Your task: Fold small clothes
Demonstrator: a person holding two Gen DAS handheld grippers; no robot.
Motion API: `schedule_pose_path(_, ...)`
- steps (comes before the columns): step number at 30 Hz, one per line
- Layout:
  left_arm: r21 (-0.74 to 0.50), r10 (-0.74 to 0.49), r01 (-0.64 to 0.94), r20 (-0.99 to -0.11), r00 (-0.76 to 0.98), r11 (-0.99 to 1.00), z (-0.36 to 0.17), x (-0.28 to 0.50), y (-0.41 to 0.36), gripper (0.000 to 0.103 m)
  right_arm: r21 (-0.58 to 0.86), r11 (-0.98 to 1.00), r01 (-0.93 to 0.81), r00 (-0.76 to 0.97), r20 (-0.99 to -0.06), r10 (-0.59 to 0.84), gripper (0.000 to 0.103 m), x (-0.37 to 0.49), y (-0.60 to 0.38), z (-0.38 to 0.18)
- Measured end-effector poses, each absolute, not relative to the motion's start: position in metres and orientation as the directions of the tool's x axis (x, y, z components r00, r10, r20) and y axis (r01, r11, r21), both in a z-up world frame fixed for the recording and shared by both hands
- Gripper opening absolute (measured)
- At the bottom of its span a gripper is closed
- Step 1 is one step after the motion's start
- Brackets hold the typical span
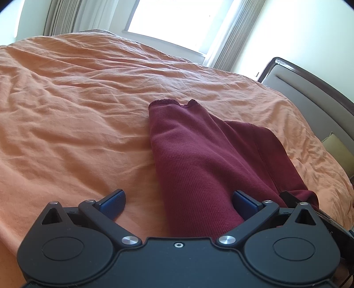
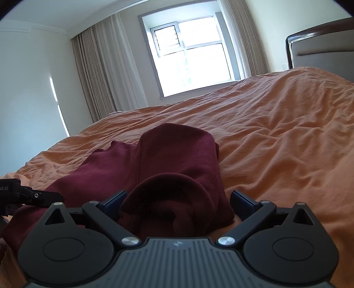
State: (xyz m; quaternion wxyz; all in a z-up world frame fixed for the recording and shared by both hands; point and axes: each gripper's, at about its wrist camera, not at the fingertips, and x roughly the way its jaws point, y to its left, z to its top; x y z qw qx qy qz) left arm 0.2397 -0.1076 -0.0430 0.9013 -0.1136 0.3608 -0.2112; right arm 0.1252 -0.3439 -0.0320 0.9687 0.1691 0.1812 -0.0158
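A: Start at your left gripper [image 1: 178,205]. Fingers spread wide, nothing pinched. The right pad [image 1: 243,205] sits against the near end of the maroon garment [image 1: 199,159]; the left pad lies over bare orange bedspread [image 1: 66,106].

B: And the right one?

A: Your right gripper [image 2: 178,205] is spread too, not clamped. A rounded hump of the same garment [image 2: 177,159] bulges up between the pads [image 2: 115,202]. Whether the cloth touches them I can't tell.

B: Where's the cloth lying overall?

A: On the bed, bunched lengthwise. In the left view a stitched hem end points away toward the window [image 1: 177,20], with a second layer spilling out on the right. The headboard [image 1: 309,93] is well apart from it.

B: So what's the step?

A: Looks like the grasp before a fold, my guess only. To do it well, shift your left gripper right so both pads straddle the edge, not one on the sheet. Close on one layer edge, not the whole hump, or the fold comes out lumpy. Catch no bedspread. Watch the other gripper's body [image 2: 28,196], it's near your right one.
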Motion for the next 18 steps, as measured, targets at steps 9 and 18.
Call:
schedule_pose_path(9, -0.382, -0.508, 0.335, -0.615, 0.603, 0.861, -0.035, 0.244, -0.111, 0.081, 0.356, 0.93, 0.093, 0.939, -0.341, 0.037, 0.063, 0.12, -0.341, -0.025)
schedule_pose_path(18, -0.347, -0.51, 0.373, -0.597, 0.62, 0.86, -0.02, 0.238, -0.121, 0.041, 0.226, 0.972, 0.061, 0.962, -0.271, 0.002, 0.031, 0.116, -0.311, 0.001)
